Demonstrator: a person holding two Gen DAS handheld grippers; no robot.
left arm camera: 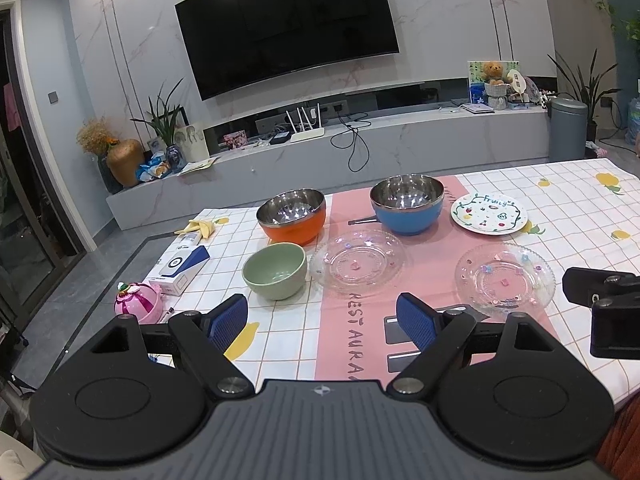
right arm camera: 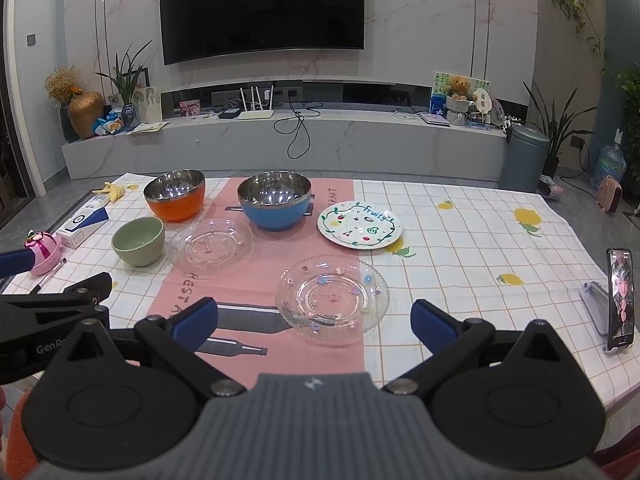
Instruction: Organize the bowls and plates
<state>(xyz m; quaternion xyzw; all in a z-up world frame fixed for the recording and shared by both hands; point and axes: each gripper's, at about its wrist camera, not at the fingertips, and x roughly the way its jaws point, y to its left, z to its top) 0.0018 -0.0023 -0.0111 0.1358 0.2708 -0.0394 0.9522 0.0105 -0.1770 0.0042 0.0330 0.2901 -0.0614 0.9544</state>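
Left gripper [left arm camera: 322, 322] & right gripper [right arm camera: 314, 320] nearest, both spread wide, nothing held, 3 bowls: green bowl [left arm camera: 275, 270] near-left, orange bowl [left arm camera: 291, 216] & blue bowl [left arm camera: 407, 204] far, 3 plates: 2 clear glass plates [left arm camera: 358, 266] [left arm camera: 505, 278], 1 painted plate [left arm camera: 489, 213] far right, checked tablecloth [left arm camera: 580, 216] w/ pink runner [left arm camera: 340, 340], TV [left arm camera: 286, 24] on marble wall.

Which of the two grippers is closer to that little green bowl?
Left. The left gripper hangs open just in front of the green bowl. The right gripper, also open, sits further right, facing a glass plate.
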